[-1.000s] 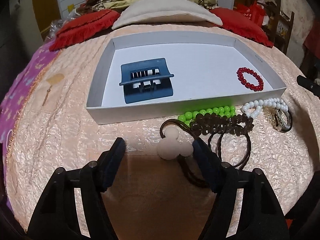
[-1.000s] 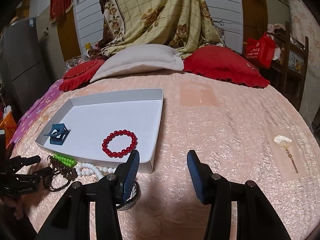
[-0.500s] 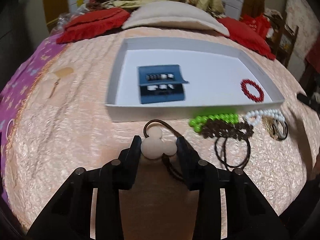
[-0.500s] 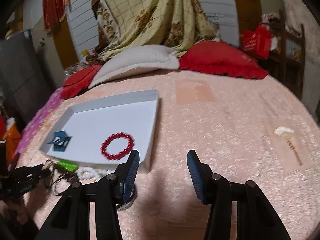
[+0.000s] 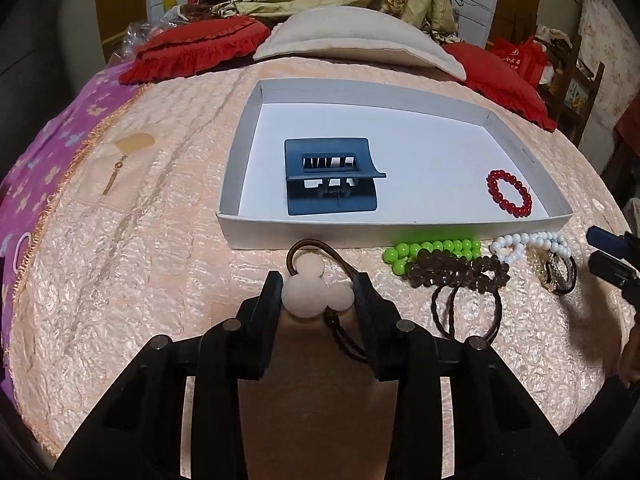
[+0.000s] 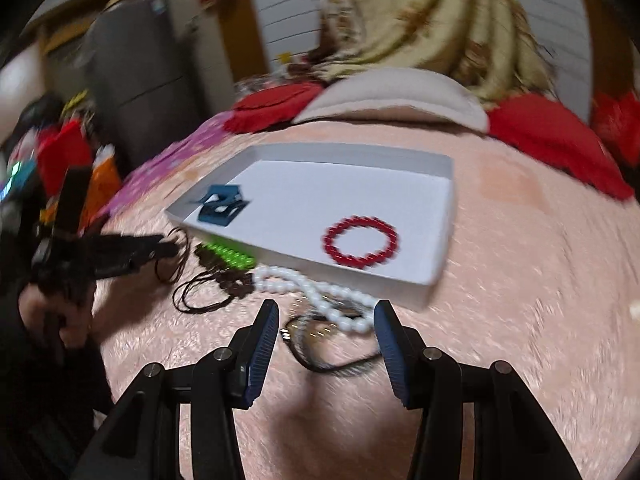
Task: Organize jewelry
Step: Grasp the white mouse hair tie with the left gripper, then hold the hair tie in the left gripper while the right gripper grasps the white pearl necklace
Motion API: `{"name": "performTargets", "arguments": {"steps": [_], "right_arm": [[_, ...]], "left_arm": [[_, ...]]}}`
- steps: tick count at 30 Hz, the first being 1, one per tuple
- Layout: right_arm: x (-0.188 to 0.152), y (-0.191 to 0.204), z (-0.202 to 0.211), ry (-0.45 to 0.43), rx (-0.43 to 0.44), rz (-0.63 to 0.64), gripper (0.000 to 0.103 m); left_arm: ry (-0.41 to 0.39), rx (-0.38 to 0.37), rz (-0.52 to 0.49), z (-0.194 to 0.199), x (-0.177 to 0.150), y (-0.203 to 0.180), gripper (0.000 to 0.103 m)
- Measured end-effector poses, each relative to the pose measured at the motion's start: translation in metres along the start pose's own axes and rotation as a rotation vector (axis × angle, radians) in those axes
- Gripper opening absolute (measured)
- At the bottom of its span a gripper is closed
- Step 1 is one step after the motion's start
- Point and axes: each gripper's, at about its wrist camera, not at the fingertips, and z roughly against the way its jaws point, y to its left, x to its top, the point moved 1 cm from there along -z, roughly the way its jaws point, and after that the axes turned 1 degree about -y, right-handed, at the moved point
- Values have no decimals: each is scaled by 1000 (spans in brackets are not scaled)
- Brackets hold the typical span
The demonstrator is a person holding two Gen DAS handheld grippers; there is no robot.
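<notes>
Bedspread (image 5: 120,280), peach and quilted, fills my view; red cushions (image 5: 192,52) and a cream pillow (image 5: 352,40) lie far, floral cloth behind. My left gripper (image 5: 318,294) has just closed and clenches the mouse-shaped hair tie (image 5: 316,294), near the white tray (image 5: 400,226) holding the blue claw clip (image 5: 330,178). My right gripper (image 6: 326,320) gapes, gripping nothing, over the white bead bracelet (image 6: 320,294).

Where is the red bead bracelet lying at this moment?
In the left wrist view the red bead bracelet lies inside the white tray, near its right front corner, well right of the blue hair claw.
</notes>
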Motion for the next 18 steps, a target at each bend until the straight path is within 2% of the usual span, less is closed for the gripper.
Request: {"name": "performTargets", "arguments": {"steps": [2, 4, 8, 14, 16, 18], "right_arm": [[2, 8, -7, -2, 1, 41, 47], [4, 13, -17, 3, 5, 75, 38], [10, 24, -43, 36, -9, 145, 29], [11, 13, -65, 112, -52, 112, 20], [12, 12, -65, 114, -46, 103, 12], [11, 13, -63, 118, -36, 103, 10]], "left_arm": [[1, -2, 4, 0, 0, 0, 35], [0, -3, 6, 0, 1, 1, 35], [4, -4, 3, 0, 0, 0, 35], [9, -4, 5, -2, 0, 0, 35], [9, -4, 5, -2, 0, 0, 35], [8, -5, 5, -2, 0, 0, 35]]}}
